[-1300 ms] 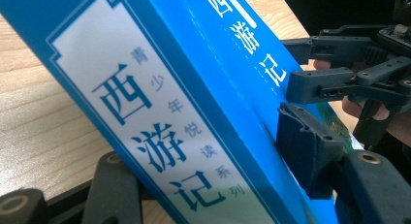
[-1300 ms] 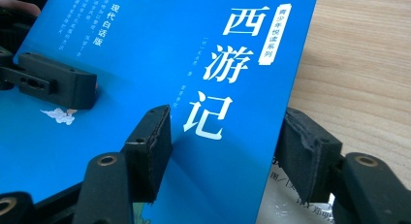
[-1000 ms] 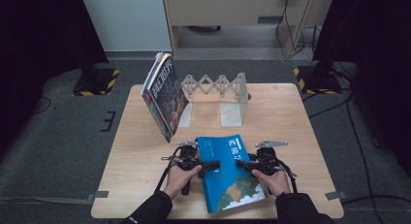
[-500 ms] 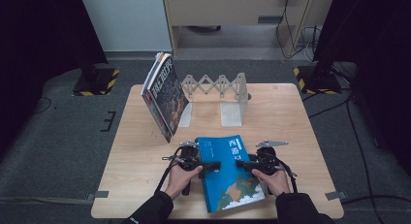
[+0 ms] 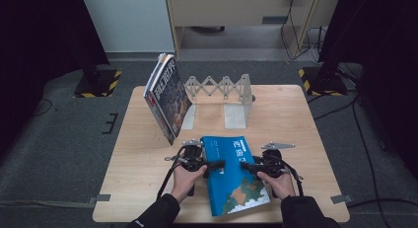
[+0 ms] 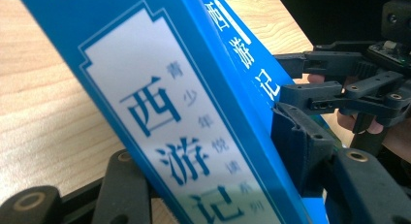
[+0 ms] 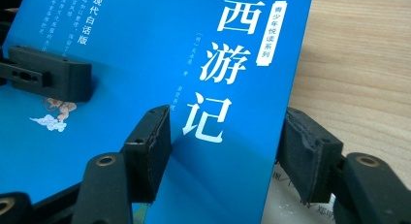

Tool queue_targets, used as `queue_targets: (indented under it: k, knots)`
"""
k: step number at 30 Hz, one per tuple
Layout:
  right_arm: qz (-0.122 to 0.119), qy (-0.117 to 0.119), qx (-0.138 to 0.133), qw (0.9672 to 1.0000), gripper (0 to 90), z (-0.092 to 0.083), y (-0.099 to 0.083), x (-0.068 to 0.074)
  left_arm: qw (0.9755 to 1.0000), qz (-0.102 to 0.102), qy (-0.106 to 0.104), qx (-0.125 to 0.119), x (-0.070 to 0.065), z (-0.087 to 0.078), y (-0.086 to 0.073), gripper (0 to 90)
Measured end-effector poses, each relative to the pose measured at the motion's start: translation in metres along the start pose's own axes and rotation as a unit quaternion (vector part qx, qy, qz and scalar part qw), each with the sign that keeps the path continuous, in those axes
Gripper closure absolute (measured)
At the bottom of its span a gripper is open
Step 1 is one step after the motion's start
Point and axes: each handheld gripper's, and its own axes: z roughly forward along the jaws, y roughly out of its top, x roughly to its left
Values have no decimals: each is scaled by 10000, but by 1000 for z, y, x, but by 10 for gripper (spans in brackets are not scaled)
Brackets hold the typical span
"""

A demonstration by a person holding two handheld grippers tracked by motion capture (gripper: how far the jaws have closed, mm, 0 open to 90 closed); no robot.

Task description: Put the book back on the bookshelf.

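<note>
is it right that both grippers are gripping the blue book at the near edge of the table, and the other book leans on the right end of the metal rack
Not quite. The other book leans at the left end of the metal rack, not the right, as the high view shows. The rest holds: the left gripper and right gripper both grip the blue book near the table's front edge.

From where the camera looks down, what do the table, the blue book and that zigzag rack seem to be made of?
Table: pale wood or wood-look laminate, matte, with visible grain. Blue book: paper with a smooth, slightly glossy printed cover that catches light. Zigzag rack: probably grey metal, thin flat bars and plates, dull finish, though plastic cannot be ruled out.
</note>
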Motion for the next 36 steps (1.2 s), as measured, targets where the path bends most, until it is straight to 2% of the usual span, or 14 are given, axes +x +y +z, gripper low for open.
queue_targets:
  k: [13, 17, 18, 24, 26, 27, 31, 36]
  knots:
    - [-72, -77, -55, 9999, 423, 0, 0, 1, 9998, -137, -69, 159, 6, 4, 1, 434]
    - [-57, -94, -18, 9999, 422, 1, 0, 1, 9993, -274, -147, 212, 10, 6, 1, 407]
    - [-46, -94, -12, 9999, 421, 1, 0, 1, 9990, -374, -168, 198, 11, 7, 1, 405]
    - [-74, -117, 48, 9999, 386, 3, 0, 1, 9981, -570, -172, 139, 12, 8, 0, 367]
    - [-84, -106, 46, 9999, 388, 2, 0, 1, 9987, -467, -92, 172, 11, 7, 1, 394]
    - [-74, -89, 46, 9999, 389, 2, 0, 1, 9990, -408, -82, 159, 10, 6, 2, 439]
    - [-90, -58, -25, 9999, 394, 0, 1, 1, 9997, -249, -13, 72, 5, 3, 3, 468]
    - [-28, 50, -165, 9998, 381, -1, 3, 0, 9999, -80, -64, -102, 0, -5, 10, 499]
